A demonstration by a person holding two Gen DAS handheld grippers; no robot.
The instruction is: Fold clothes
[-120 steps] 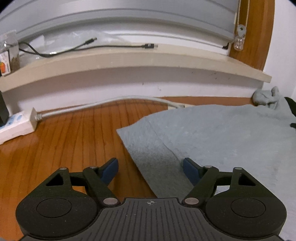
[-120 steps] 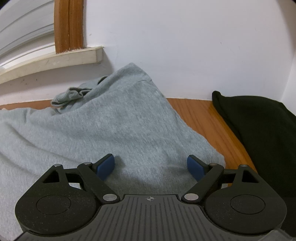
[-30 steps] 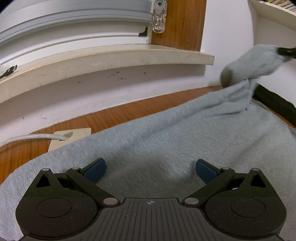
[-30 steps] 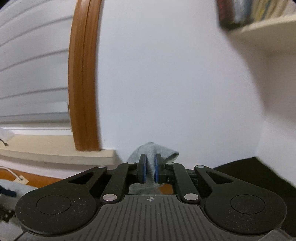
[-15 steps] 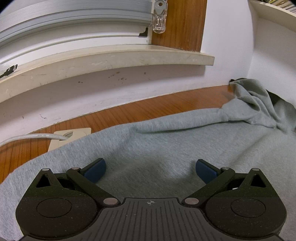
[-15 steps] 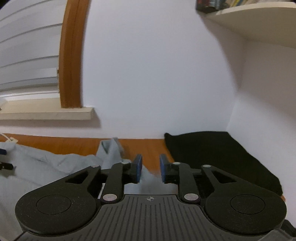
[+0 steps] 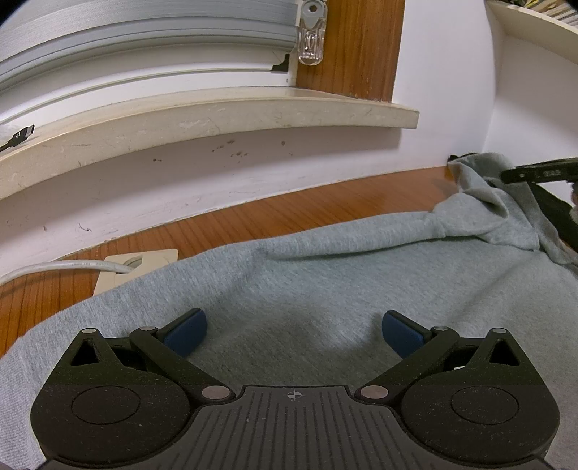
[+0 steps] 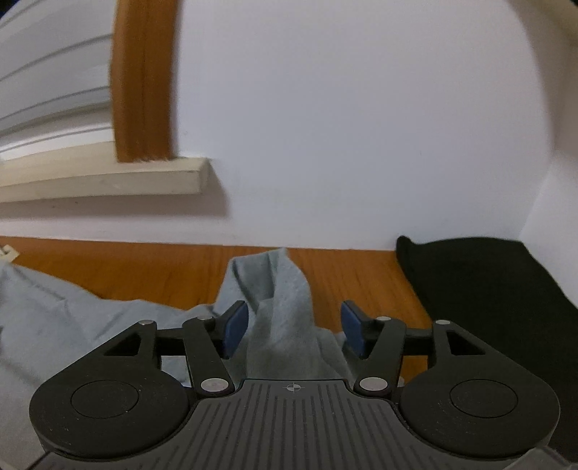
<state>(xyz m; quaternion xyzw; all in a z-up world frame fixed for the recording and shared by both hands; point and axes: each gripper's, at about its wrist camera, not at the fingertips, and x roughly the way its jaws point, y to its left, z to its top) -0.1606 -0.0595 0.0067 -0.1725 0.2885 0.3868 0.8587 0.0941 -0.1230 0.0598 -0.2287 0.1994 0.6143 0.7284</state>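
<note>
Grey knit fabric: one grey garment (image 7: 325, 274), spread over the wooden tabletop (image 7: 325, 202), filling the centre and lower right of the left wrist view. A bunched fold of it is seen at the right edge of that view, and standing up at centre in the right wrist view (image 8: 278, 289).

Left gripper (image 7: 294, 330): lower centre of its view, blue pads set wide apart above the cloth, nothing pinched between them.

Right gripper (image 8: 294, 325): lower centre of its view, jaws about half apart and just lately opening. The raised grey fold is seen between the pads, no longer pressed by them. Its black tip (image 7: 538, 173) is also caught at the far right of the left wrist view; faint pale lettering is seen there, too small to be read.

Black garment (image 8: 487, 282): lying at the right of the right wrist view, against the white wall.

Other items: cream window sill (image 7: 216, 119), upper half; clear plastic blind-cord pull (image 7: 310, 34), top centre; white cable (image 7: 72, 267) and cream cable port (image 7: 144, 264), at left; black plug end (image 7: 21, 135) on the sill at far left.

Change noted: one second ago the grey fold was clamped and lifted high at the right; it is now released and slumped on the table. Half a second ago no gripper tip was seen above it. The left gripper's view is unchanged.
</note>
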